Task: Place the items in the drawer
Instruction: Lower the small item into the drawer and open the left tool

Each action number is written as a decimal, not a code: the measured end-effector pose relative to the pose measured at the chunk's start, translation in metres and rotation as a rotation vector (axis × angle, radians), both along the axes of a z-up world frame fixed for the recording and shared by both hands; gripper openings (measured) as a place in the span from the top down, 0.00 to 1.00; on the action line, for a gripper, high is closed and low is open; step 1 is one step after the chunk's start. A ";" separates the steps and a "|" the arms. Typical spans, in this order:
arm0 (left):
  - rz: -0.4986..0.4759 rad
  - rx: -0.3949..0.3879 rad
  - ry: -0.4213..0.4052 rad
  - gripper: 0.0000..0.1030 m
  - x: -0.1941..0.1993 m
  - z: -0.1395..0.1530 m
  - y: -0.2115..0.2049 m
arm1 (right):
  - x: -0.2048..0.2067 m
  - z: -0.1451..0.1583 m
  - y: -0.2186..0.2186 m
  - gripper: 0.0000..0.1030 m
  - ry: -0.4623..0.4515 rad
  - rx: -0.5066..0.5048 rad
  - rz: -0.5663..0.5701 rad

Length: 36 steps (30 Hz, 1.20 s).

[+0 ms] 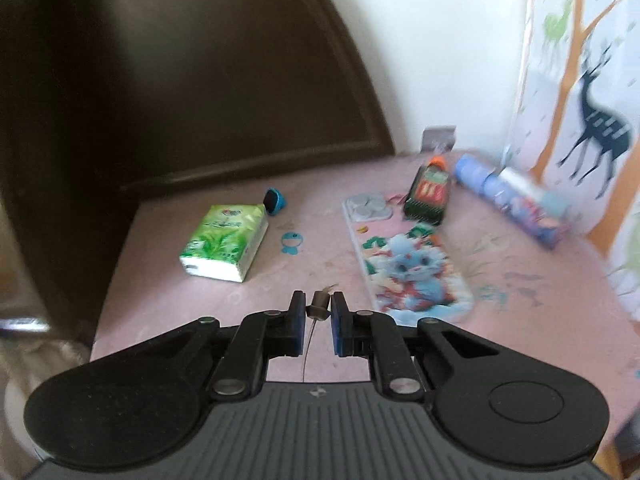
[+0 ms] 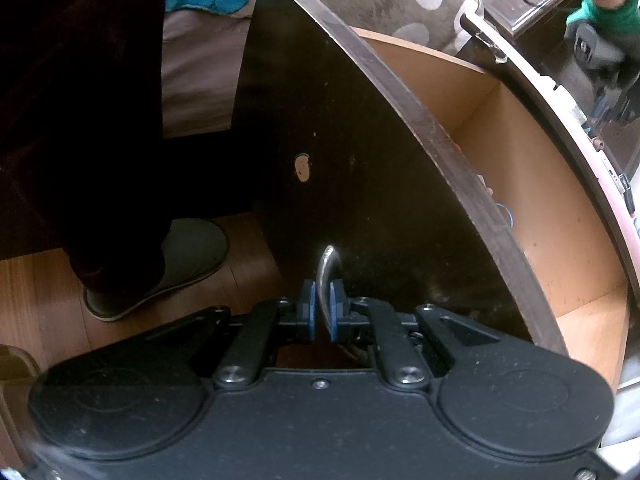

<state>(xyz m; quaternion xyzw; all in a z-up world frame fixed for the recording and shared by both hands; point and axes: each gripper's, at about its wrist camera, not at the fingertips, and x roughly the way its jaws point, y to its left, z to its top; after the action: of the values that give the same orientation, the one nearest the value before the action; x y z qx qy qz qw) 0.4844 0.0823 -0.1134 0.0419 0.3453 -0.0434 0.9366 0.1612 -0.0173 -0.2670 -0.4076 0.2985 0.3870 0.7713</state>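
Left gripper (image 1: 319, 308): jaws drawn in on a small metal piece (image 1: 320, 305) with a thin wire (image 1: 309, 344) hanging down from it; the blue pads (image 1: 298, 320) sit at either side of the piece, which I cannot name.
Right gripper (image 2: 322, 304): closed on the curved metal handle (image 2: 326, 272) of the drawer front (image 2: 360, 184), pads pressed to both sides.
Drawer (image 2: 552, 216): pulled open, tan inside, a few small bits against the front wall, too small to tell.
Table (image 1: 320, 268): pink top, under the left gripper.
Tissue pack (image 1: 224, 246): green and white, lying left of centre.
Blue watch (image 1: 274, 201): just behind the tissue pack.
Pencil case (image 1: 404, 264): flat, with a blue cartoon dragon, right of centre.
Dark box (image 1: 428, 194): leaning at the case's far end.
Tube (image 1: 516, 196): blue, lying at the far right, near the deer curtain (image 1: 592, 120).
Headboard (image 1: 200, 80): dark, behind the table on the left.
Person: a slippered foot (image 2: 160, 268) on the wood floor left of the drawer; a green-gloved hand (image 2: 612, 16) at the top right of the right wrist view.
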 end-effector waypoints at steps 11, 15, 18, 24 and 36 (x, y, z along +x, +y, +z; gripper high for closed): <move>-0.036 -0.069 -0.131 0.88 -0.120 0.071 -0.014 | -0.001 -0.001 0.007 0.95 -0.009 -0.018 -0.012; -0.049 -0.077 -0.164 0.88 -0.151 0.094 -0.020 | -0.002 -0.001 0.008 0.95 -0.017 -0.026 -0.006; -0.057 -0.075 -0.180 0.88 -0.171 0.108 -0.024 | -0.002 -0.001 0.008 0.95 -0.018 -0.028 -0.003; -0.072 -0.066 -0.189 0.88 -0.202 0.122 -0.028 | -0.001 -0.001 0.010 0.95 -0.017 -0.032 0.003; -0.042 -0.051 0.060 0.88 -0.215 0.018 -0.028 | -0.002 -0.002 0.009 0.95 -0.021 -0.033 0.020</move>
<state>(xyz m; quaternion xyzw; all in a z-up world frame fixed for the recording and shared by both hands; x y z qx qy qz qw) 0.2694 0.0539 -0.0955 0.0239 0.3711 -0.0730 0.9254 0.1589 -0.0088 -0.2686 -0.4271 0.2927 0.3856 0.7637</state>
